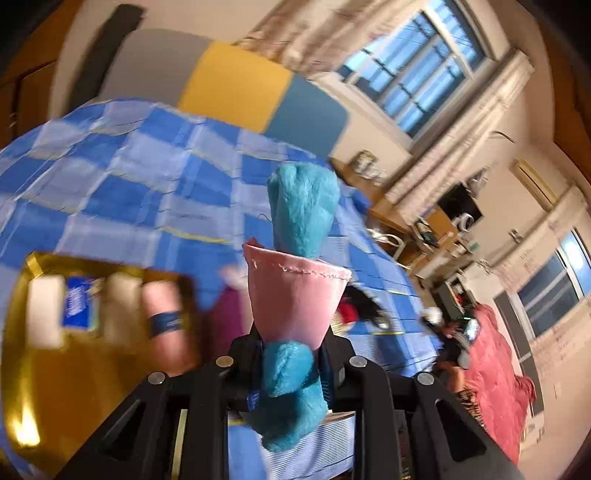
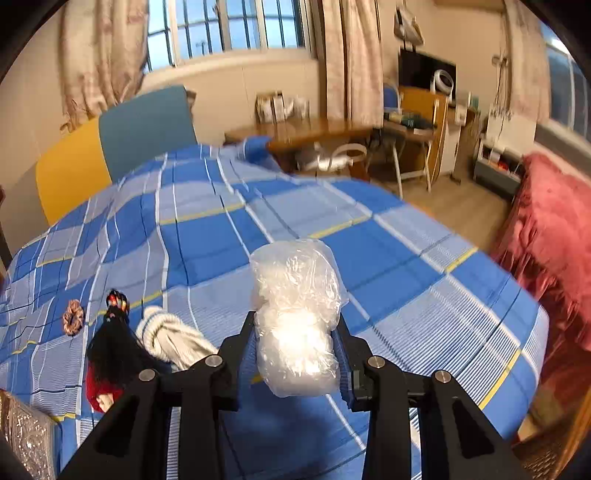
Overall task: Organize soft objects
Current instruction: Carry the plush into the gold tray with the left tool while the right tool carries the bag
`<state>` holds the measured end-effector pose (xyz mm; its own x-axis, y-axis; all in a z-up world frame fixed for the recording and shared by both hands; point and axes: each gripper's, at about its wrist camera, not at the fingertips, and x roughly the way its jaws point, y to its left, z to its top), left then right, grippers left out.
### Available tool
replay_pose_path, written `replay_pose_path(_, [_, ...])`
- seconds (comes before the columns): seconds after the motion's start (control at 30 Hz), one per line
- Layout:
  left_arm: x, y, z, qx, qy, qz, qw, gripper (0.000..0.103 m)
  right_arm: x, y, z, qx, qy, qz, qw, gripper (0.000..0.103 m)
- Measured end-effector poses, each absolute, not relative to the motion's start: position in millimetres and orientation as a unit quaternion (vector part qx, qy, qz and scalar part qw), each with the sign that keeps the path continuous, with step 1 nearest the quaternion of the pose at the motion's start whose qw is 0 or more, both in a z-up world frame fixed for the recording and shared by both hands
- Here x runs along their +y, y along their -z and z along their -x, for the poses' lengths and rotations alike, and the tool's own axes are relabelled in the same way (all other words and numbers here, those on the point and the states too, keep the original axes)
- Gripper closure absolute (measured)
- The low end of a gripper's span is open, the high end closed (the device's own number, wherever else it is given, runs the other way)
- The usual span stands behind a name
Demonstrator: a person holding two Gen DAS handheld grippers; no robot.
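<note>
The bed fills both views, its blue checked cover running to a yellow and blue headboard. Behind it my right camera shows curtained windows, a wooden table and a pink blanket at the far right. Only my left camera catches the gold tray, tilted and blurred, with pale rolls lying in it side by side. Only my right camera shows what lies on the cover to the left: a rolled white cloth with blue stripes, a black-haired doll in red just beside it, and a small brown hair tie a little further off. My left gripper is clamped on a blue plush toy with a pink collar, held up above the bed. My right gripper grips a clear plastic bag of white stuffing over the cover.
</note>
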<state>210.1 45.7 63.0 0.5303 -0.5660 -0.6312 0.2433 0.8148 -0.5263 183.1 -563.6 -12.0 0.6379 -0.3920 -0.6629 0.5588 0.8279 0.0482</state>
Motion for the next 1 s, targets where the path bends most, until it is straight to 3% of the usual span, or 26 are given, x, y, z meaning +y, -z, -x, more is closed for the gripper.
replay_pose_path(0.3, [140, 13, -209, 0.501, 0.145, 0.224, 0.824, 0.078, -528, -10, -173, 0.288, 0.267, -0.073, 0.917, 0.066])
replay_pose_path(0.5, [177, 54, -210, 0.546, 0.108, 0.225, 0.8, 0.078, -499, -23, -156, 0.283, 0.235, -0.098, 0.925, 0.066])
replay_pose_path(0.67, [191, 79, -214, 0.589, 0.075, 0.168, 0.787, 0.076, -464, -48, -141, 0.26, 0.19, -0.116, 0.94, 0.066])
replay_pose_path(0.83, [198, 72, -209, 0.572, 0.011, 0.101, 0.814, 0.058, -416, -74, -131, 0.239, 0.136, -0.111, 0.955, 0.065])
replay_pose_path(1.0, [210, 49, -195, 0.51, -0.022, 0.105, 0.854, 0.055, -356, -94, -126, 0.228, 0.07, -0.098, 0.966, 0.065])
